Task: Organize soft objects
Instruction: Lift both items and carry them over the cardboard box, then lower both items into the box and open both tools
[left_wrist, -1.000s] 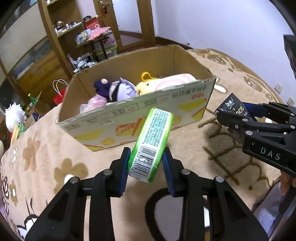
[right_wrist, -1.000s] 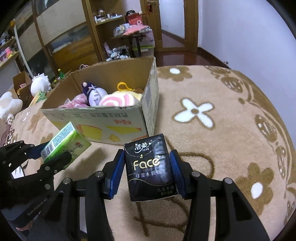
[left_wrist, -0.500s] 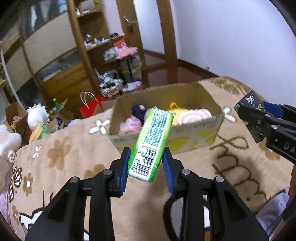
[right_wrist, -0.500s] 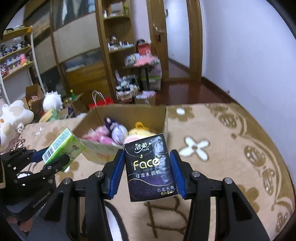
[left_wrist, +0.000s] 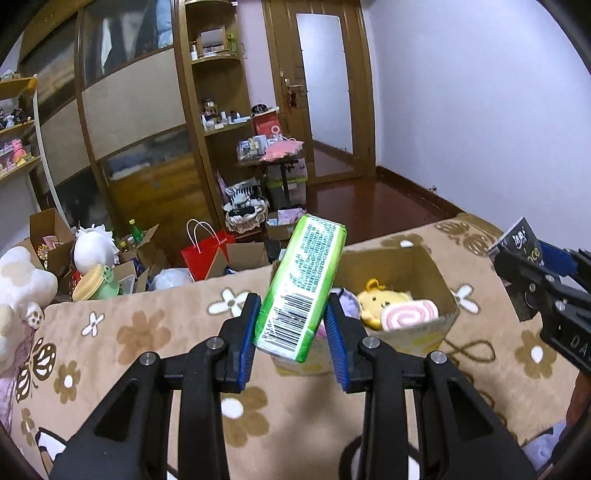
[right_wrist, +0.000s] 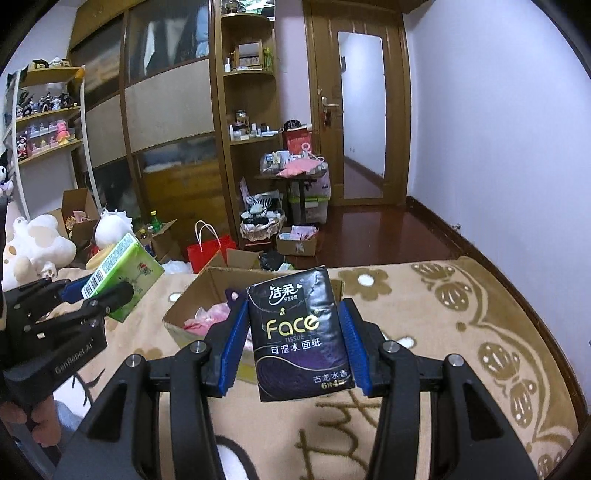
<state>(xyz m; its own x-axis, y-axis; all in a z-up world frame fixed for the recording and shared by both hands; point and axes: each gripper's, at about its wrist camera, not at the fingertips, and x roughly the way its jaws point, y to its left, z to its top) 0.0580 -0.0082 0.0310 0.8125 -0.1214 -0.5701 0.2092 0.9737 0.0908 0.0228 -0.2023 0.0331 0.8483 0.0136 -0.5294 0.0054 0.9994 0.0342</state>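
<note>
Far left, off the blanket: white plush toys, open cartons, red paper bag. Flower-patterned beige blanket carries an open cardboard box holding a yellow plush and pink swirl-roll plush.

Left gripper: blue pads clamped on the green tissue pack, tilted, lifted in front of the box.

Right gripper: clamped on the black Face tissue pack, upright, raised before the box's near wall.

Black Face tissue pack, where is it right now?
The black Face tissue pack is clamped in the right gripper, held above the patterned blanket in front of the cardboard box.
</note>
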